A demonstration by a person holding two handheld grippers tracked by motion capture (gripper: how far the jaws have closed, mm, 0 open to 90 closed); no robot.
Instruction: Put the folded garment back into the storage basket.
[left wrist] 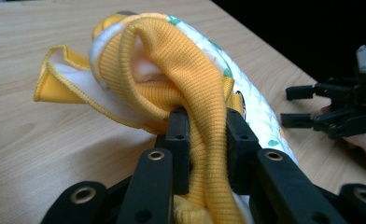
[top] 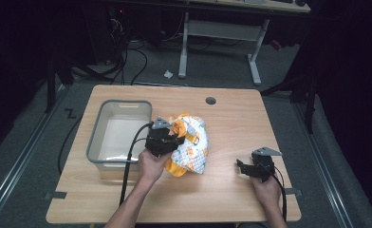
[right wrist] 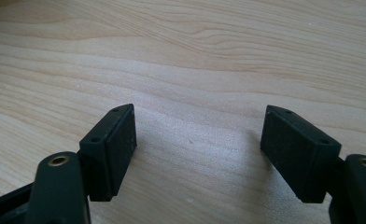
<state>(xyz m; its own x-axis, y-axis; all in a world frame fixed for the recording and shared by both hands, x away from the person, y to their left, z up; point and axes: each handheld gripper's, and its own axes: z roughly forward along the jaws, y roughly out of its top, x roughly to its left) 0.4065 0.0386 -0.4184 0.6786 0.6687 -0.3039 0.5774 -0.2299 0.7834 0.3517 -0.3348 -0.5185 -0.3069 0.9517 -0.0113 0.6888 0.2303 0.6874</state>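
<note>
Beside bin (top: 120, 135) on table (top: 222, 199): left gripper (left wrist: 204, 135) jaws clamped on yellow cuff of garment (top: 191, 142), bundle mid-table. Right gripper (right wrist: 197, 140) jaws wide apart, holding nothing, resting near table's right edge.

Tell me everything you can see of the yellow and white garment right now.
The garment is a crumpled bundle of soft cloth: a white quilted body with small green and orange prints, trimmed in yellow ribbed knit. It lies on the wooden table, just right of the clear bin. The left gripper has its jaws clamped on a yellow ribbed band.
</note>
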